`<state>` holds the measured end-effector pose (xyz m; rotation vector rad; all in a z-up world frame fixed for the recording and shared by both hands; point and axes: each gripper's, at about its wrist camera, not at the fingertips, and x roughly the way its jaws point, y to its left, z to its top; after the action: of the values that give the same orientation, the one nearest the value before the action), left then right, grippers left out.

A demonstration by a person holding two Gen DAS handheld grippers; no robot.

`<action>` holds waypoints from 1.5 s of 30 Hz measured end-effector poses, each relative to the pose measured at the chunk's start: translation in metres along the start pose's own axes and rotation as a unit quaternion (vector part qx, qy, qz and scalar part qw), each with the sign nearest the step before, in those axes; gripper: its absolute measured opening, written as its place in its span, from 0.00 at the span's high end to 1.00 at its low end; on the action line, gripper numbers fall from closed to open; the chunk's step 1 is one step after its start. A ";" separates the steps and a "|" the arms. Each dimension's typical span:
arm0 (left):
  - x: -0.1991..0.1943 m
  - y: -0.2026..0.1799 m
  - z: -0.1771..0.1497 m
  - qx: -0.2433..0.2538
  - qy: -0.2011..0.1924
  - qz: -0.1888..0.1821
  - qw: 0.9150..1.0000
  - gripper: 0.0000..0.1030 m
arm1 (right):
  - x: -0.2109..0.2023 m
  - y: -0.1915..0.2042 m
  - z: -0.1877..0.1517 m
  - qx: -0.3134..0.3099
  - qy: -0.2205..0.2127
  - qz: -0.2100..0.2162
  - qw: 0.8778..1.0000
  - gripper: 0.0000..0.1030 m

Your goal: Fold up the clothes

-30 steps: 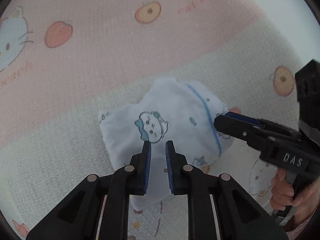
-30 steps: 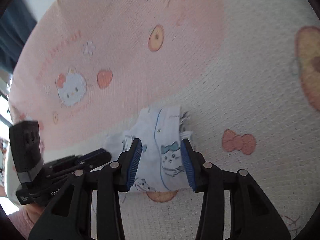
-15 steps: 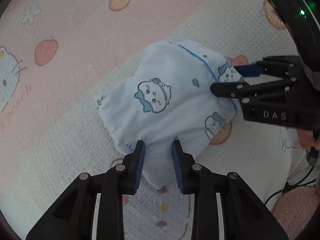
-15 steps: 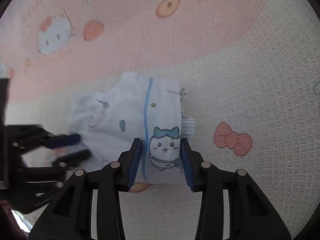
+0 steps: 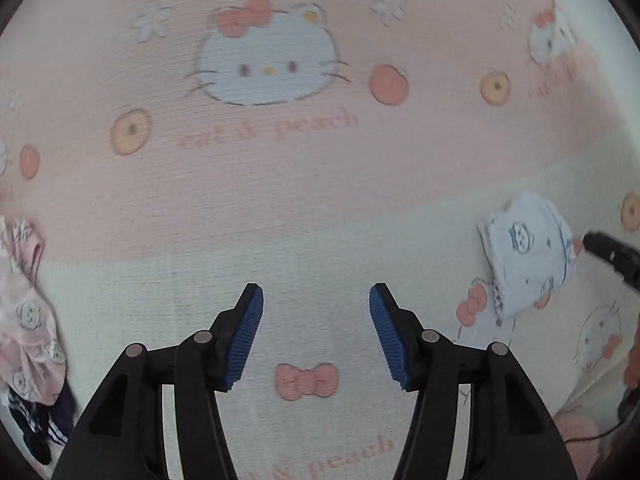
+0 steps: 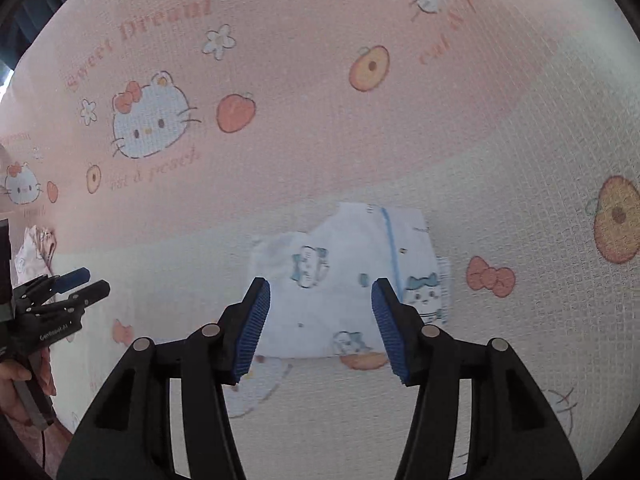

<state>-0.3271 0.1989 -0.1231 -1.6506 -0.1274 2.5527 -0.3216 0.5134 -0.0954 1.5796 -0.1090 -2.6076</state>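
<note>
The left claw (image 5: pixel 316 332) now stands spread wide over bare bedsheet (image 5: pixel 320 208), its ribbed blue pads (image 5: pixel 246 336) holding nothing; half a second ago those pads were narrowly parted right at the near edge of the garment. The right claw (image 6: pixel 320 328) is likewise spread and empty, hanging just short of the folded garment (image 6: pixel 352 280), whereas before its pads straddled the cloth's near corner. Both claws are matte black plastic with round metal pivot pins.

The folded garment (image 5: pixel 528 256) lies flat on the cream band of the sheet as a compact, roughly rectangular bundle of soft pale-blue cloth, printed with small cartoon faces and crossed by one thin blue stripe. From the left wrist it has shifted from centre to the far right edge, well apart from that claw.

The bedsheet is a waffle-textured weave, cream near, pink farther off, printed with cats, bows and peaches. At the left edge sits a crumpled pink garment (image 5: pixel 24 320) with a dark striped piece (image 5: pixel 44 432) beneath it.
</note>
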 end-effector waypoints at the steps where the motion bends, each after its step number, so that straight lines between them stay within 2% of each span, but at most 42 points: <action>1: -0.011 0.012 0.002 -0.014 -0.012 0.006 1.000 0.44 | -0.002 0.017 -0.002 -0.008 -0.001 0.000 1.000 0.47; 4: -0.046 0.051 -0.004 -0.028 -0.040 0.038 0.998 0.42 | -0.007 0.066 -0.009 -0.030 -0.004 0.001 1.000 0.47; 7: -0.073 0.073 0.004 -0.032 -0.056 0.063 0.996 0.41 | -0.019 0.116 -0.017 -0.049 -0.008 0.020 0.999 0.47; 11: -0.115 0.097 0.000 -0.049 -0.090 0.075 0.992 0.39 | -0.031 0.193 -0.017 -0.070 -0.025 0.039 0.996 0.46; 17: -0.194 0.120 -0.027 -0.064 -0.149 0.071 0.984 0.39 | -0.098 0.260 -0.041 -0.091 -0.083 0.049 0.991 0.45; 18: -0.210 0.122 -0.036 -0.065 -0.159 0.070 0.983 0.39 | -0.109 0.271 -0.045 -0.095 -0.092 0.051 0.990 0.39; 19: -0.225 0.125 -0.045 -0.067 -0.171 0.064 0.981 0.39 | -0.120 0.281 -0.050 -0.099 -0.099 0.053 0.989 0.29; 21: -0.255 0.134 -0.065 -0.071 -0.204 0.035 0.976 0.39 | -0.143 0.291 -0.066 -0.106 -0.112 0.054 0.987 0.21; 24: -0.285 0.148 -0.094 -0.077 -0.231 0.008 0.970 0.32 | -0.174 0.296 -0.095 -0.108 -0.137 0.048 0.984 0.21; 26: -0.297 0.156 -0.112 -0.082 -0.229 0.018 0.970 0.25 | -0.184 0.293 -0.116 -0.093 -0.136 0.044 0.985 0.18; 29: -0.305 0.156 -0.141 -0.078 -0.215 0.037 0.973 0.24 | -0.189 0.288 -0.149 -0.073 -0.119 0.052 0.989 0.16; 31: -0.303 0.150 -0.159 -0.069 -0.201 0.046 0.976 0.24 | -0.189 0.285 -0.169 -0.068 -0.113 0.045 0.990 0.08; 34: -0.300 0.144 -0.187 -0.070 -0.186 0.029 0.980 0.22 | -0.189 0.283 -0.196 -0.059 -0.107 0.022 0.992 0.05; 37: -0.295 0.136 -0.211 -0.077 -0.171 0.010 0.982 0.19 | -0.188 0.281 -0.218 -0.042 -0.092 0.034 0.994 0.04; 39: -0.292 0.129 -0.225 -0.067 -0.162 0.019 0.984 0.19 | -0.192 0.281 -0.231 -0.043 -0.090 0.036 0.994 0.04; 42: -0.299 0.120 -0.242 -0.042 -0.169 0.059 0.983 0.19 | -0.200 0.284 -0.248 -0.060 -0.091 0.031 0.994 0.04; 45: -0.301 0.115 -0.249 -0.035 -0.163 0.054 0.985 0.19 | -0.205 0.286 -0.257 -0.071 -0.089 0.033 0.993 0.04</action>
<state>0.0182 0.0502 0.0327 -1.2777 -0.1579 2.9137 0.0121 0.2494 -0.0025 1.2765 0.0129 -2.6346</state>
